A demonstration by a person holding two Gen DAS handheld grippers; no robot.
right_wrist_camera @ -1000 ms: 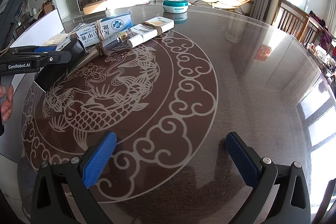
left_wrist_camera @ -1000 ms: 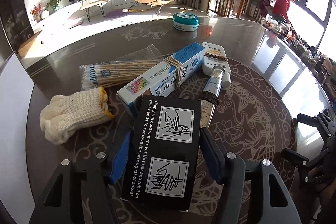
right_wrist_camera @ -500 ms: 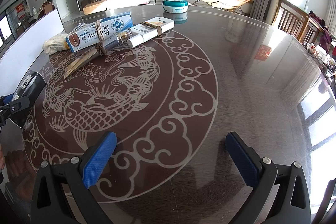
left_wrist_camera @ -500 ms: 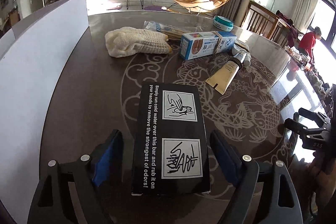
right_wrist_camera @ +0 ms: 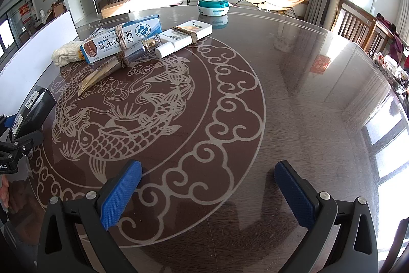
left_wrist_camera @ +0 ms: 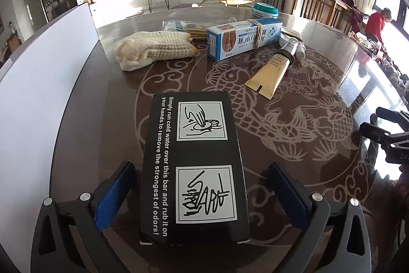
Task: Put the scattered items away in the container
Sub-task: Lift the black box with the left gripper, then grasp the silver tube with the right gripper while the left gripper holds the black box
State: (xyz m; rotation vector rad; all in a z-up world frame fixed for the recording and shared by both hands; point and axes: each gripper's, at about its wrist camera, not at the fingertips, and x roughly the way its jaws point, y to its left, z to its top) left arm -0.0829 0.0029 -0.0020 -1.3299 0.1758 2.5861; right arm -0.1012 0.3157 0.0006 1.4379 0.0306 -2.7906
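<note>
A black box with white printed instructions [left_wrist_camera: 194, 168] lies between the fingers of my left gripper [left_wrist_camera: 202, 193]; the blue pads stand apart from its sides, so the gripper is open. The box also shows at the left edge of the right wrist view [right_wrist_camera: 33, 111]. Farther off lie cream knit gloves [left_wrist_camera: 153, 49], a blue-and-white carton [left_wrist_camera: 242, 39], a tan tube [left_wrist_camera: 271, 71], a white bottle [right_wrist_camera: 184, 37] and a packet of sticks [left_wrist_camera: 184, 26]. My right gripper [right_wrist_camera: 207, 196] is open and empty over the table.
The round dark table [right_wrist_camera: 306, 94] has a fish and cloud pattern. A white panel [left_wrist_camera: 38, 99] stands along its left side. A teal round tin [right_wrist_camera: 214, 6] sits at the far edge. Wooden chairs [right_wrist_camera: 358, 22] stand at the right.
My left gripper carried the black box back and left, away from the pile, and its fingers have opened off the box. The right gripper has not moved.
</note>
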